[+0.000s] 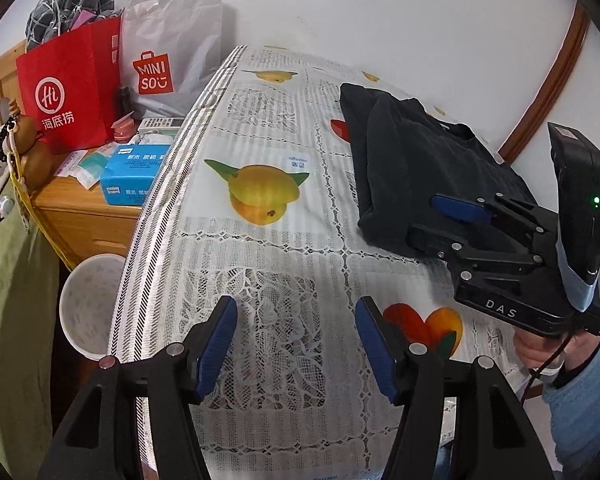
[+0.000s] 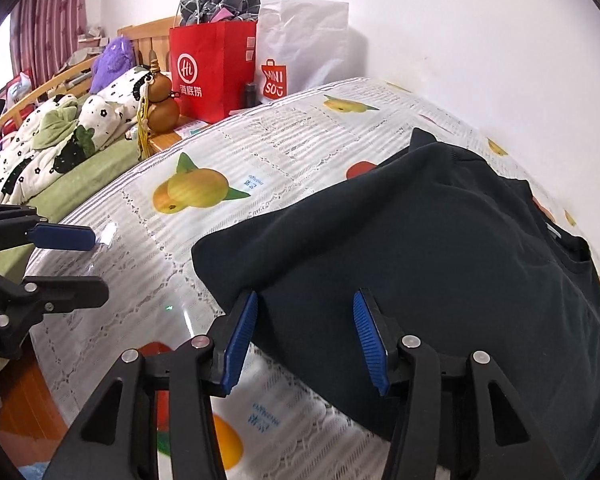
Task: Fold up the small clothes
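Observation:
A black T-shirt (image 1: 420, 168) lies folded on the table's fruit-print lace cloth (image 1: 268, 240), against the wall side; it fills the right wrist view (image 2: 440, 248), collar to the far right. My left gripper (image 1: 296, 344) is open and empty over bare cloth, left of the shirt; it shows in the right wrist view (image 2: 76, 264). My right gripper (image 2: 304, 336) is open, its fingers just above the shirt's near folded edge; it also appears in the left wrist view (image 1: 448, 220) at the shirt's near corner. Whether it touches the fabric I cannot tell.
A wooden nightstand (image 1: 84, 208) left of the table carries a red paper bag (image 1: 68, 92), a white Miniso bag (image 1: 168, 52), a blue tissue pack (image 1: 134, 172) and a gourd (image 1: 28, 148). A white basin (image 1: 88, 304) sits below. A bed with quilts (image 2: 52, 144) lies beyond.

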Demonstrator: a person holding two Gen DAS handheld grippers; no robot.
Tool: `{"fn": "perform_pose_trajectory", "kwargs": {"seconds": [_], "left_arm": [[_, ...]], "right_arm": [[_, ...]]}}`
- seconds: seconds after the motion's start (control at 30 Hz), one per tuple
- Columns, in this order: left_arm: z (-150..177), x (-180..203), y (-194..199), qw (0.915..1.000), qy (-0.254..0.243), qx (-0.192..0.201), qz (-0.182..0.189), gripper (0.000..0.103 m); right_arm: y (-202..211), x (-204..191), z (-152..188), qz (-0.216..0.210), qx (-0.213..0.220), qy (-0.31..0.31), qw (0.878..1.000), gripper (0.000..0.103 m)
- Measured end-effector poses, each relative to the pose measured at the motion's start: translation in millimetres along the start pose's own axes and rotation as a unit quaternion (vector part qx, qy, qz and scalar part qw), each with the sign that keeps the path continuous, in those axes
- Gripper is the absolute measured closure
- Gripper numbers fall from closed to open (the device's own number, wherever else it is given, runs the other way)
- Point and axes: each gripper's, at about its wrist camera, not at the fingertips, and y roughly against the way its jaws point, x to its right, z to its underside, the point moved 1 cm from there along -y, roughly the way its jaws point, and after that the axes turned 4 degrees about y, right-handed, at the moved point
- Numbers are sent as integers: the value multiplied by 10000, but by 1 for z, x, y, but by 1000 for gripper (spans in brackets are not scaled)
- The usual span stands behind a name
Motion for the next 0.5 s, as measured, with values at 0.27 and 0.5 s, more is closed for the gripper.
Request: {"fn": "perform_pose_trajectory", "kwargs": {"seconds": [0.27,0.5], "left_arm": [[-3,2,-3,10000,-60,-26,40,42],[-6,4,-5,9999,-118,-70,69,41]], "right_arm": [[6,-6,5,-164,48,34,9998,51],[6,-12,7,-174,123,59,9998,46]]}}
